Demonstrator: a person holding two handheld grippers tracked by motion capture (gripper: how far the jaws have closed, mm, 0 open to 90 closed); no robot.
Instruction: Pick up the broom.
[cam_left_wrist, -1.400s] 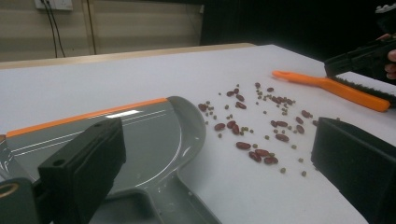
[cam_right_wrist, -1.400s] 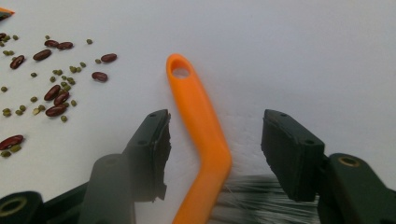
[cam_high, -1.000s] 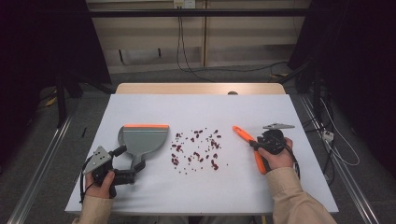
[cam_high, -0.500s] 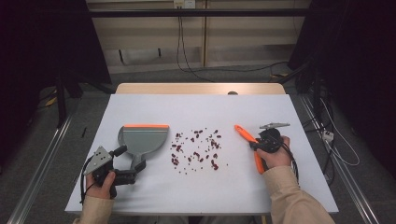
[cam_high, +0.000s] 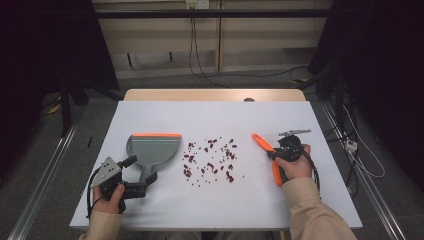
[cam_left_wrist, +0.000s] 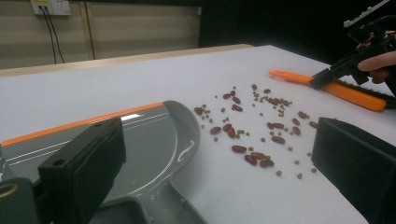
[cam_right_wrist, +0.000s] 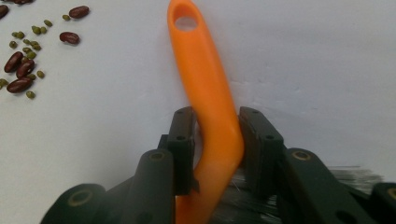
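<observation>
Lower left of the high view: left gripper (cam_high: 142, 184), black with a grey three-cornered plate, held in a hand at the near edge of the white surface (cam_high: 165, 215), jaws spread wide on either side of the handle of the grey plastic dustpan with an orange front lip (cam_high: 152, 149), not seen pressing on it. In the left gripper view, dustpan lying flat at lower left between the two black jaws, orange lip toward the far side.

Centre of the high view: scatter of dark red kidney beans and small green beans (cam_high: 210, 160), loose on the surface just right of the dustpan, between pan and brush.

Right of centre: orange-handled plastic hand brush (cam_high: 267, 152), lying on the surface, handle tip pointing to the upper left, bristles toward the near edge. Right gripper (cam_high: 272, 155), black, in the other hand, jaws just closing and now clamped on the brush handle; in the right gripper view, both pads against the orange handle, dark bristles beneath.
</observation>
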